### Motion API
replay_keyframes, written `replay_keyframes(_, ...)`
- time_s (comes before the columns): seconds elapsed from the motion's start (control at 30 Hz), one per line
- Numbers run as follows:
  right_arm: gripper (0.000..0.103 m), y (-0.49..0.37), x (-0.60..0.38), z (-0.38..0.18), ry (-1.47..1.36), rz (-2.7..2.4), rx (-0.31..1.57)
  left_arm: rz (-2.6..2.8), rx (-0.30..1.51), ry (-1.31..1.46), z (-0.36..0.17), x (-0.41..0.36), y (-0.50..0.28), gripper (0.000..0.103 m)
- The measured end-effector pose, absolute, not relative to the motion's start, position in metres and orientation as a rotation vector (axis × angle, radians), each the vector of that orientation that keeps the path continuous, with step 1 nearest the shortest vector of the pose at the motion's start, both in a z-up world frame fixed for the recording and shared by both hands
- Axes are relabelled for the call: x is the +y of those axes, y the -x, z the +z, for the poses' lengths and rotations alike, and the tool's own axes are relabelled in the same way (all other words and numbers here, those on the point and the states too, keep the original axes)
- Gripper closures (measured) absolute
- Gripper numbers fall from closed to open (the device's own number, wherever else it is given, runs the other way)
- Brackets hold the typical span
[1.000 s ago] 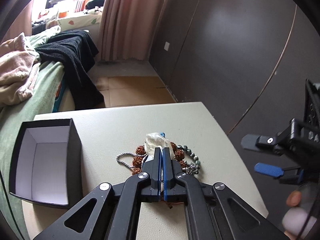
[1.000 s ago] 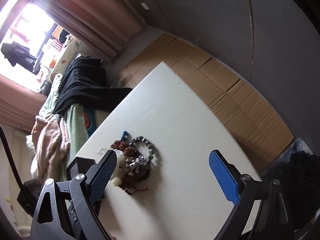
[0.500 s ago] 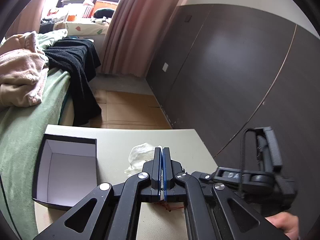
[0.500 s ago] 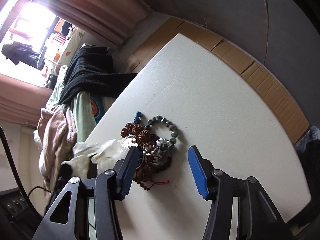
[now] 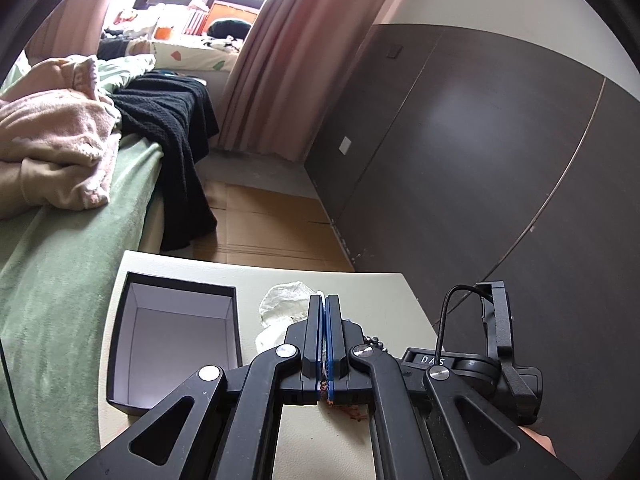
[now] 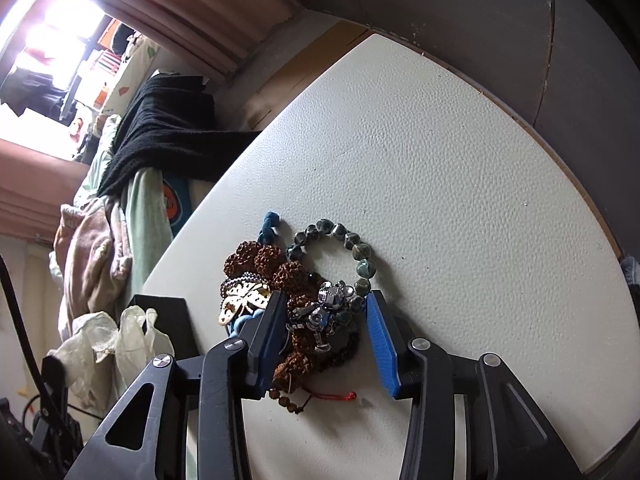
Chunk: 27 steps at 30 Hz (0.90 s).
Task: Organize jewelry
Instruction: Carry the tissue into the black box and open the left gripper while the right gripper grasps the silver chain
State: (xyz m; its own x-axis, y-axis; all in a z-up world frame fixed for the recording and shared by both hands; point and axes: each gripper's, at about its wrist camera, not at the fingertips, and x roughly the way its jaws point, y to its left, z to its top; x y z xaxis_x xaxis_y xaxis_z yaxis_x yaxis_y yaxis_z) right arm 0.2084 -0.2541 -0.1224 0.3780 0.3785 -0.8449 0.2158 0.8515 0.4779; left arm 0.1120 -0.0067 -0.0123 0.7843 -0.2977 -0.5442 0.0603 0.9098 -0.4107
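Observation:
A pile of jewelry lies on the white table (image 6: 460, 184): brown seed beads (image 6: 276, 268), a green bead bracelet (image 6: 352, 244), a silver charm piece (image 6: 324, 312) and a gold leaf pendant (image 6: 244, 298). My right gripper (image 6: 326, 312) is open, its blue pads (image 6: 380, 340) on either side of the silver piece and beads. My left gripper (image 5: 324, 304) is shut on a crumpled white cloth (image 5: 280, 304), lifted above the table beside the open black box (image 5: 176, 340). The cloth also shows in the right wrist view (image 6: 120, 340).
A bed with a green cover (image 5: 60, 248), pink clothes (image 5: 52, 140) and a black blanket (image 5: 172, 120) runs along the table's left side. A dark wardrobe wall (image 5: 480, 160) stands behind. Cardboard (image 5: 272, 224) covers the floor.
My left gripper has lifted and drawn back left with the white cloth. My right gripper has come down to the pile and narrowed around the silver piece.

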Motion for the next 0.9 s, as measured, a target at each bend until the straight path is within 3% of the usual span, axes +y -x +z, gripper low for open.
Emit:
replay_keyframes(0.07,0.066,-0.207,-0.254,-0.123,-0.585,0.111,1.196,-0.195,0.644,0.380,-0.011,-0.005,-0.108,0.103)
replay_keyframes(0.1,0.076,-0.205,-0.255,-0.122,-0.588,0.119,1.188,-0.193,0.644,0.376,-0.011,-0.004,-0.106,0.103)
replay_keyframes(0.2,0.084,-0.201,-0.255,-0.117,-0.585,0.128,1.184,-0.187,0.639,0.369,-0.008,-0.002,-0.100,0.103)
replay_keyframes(0.43,0.084,-0.184,-0.270,-0.110,-0.637,0.129,1.171,-0.163,0.622,0.374,0.004,0.007,-0.084,0.103)
replay_keyframes(0.9,0.085,-0.143,-0.268,-0.027,-0.646,0.319,0.893,-0.098,0.593,0.403,0.003,0.041,-0.072,0.103)
